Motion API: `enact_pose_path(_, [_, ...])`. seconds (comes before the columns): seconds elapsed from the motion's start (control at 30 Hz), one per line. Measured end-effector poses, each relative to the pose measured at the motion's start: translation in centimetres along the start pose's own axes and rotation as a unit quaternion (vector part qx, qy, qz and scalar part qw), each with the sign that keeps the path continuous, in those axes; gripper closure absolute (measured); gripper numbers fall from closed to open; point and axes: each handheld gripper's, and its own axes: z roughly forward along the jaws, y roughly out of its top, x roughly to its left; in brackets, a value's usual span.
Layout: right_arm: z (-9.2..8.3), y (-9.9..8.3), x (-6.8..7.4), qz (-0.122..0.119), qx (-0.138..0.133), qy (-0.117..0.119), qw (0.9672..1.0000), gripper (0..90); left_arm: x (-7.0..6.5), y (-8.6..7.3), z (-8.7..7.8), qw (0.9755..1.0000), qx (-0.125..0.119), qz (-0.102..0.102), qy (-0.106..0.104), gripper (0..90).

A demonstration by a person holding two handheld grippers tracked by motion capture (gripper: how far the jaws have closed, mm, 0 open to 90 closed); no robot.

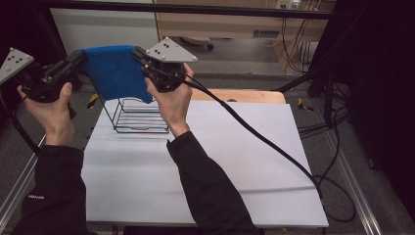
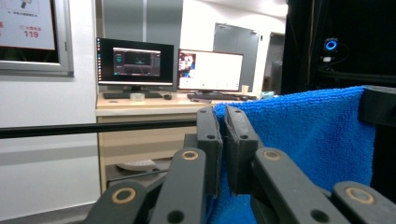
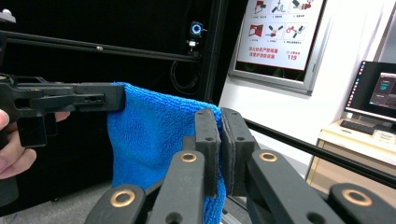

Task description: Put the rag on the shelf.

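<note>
- Left gripper (image 1: 80,61): jaws clamped on cloth (image 1: 115,73) corner, above rack (image 1: 139,116).
- Right gripper (image 1: 139,55): jaws clamped on opposite corner.
- Cloth hangs over rack, apart from it.

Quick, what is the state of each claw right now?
Left claw: closed on one top corner of the blue cloth.
Right claw: closed on the other top corner of the blue cloth.
</note>
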Motion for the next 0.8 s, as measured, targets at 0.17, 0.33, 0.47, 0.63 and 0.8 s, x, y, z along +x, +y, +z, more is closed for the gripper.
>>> enact_pose_path(0.17, [0.6, 0.3, -0.6, 0.005, -0.002, -0.001, 1.0000, 86.9, 0.4, 0.8, 0.7, 1.0000, -0.003, -0.004, -0.001, 85.3])
enact_pose_path(0.33, [1.2, 0.5, -1.2, 0.012, -0.006, -0.002, 0.9999, 86.9, 0.7, 1.3, 1.3, 1.0000, -0.005, -0.007, -0.002, 85.3])
enact_pose_path(0.47, [1.7, 0.6, -1.7, 0.021, -0.009, -0.001, 0.9997, 86.9, 0.8, 1.8, 1.8, 1.0000, -0.005, -0.003, 0.001, 85.3])
enact_pose_path(0.63, [2.3, 1.2, -2.2, 0.021, -0.014, 0.001, 0.9997, 86.9, 1.2, 2.2, 2.3, 1.0000, -0.005, -0.004, 0.007, 85.3])
enact_pose_path(0.8, [3.1, 1.8, -2.4, 0.013, -0.015, 0.000, 0.9998, 86.9, 1.7, 2.5, 2.7, 0.9999, -0.009, -0.007, 0.008, 85.3])
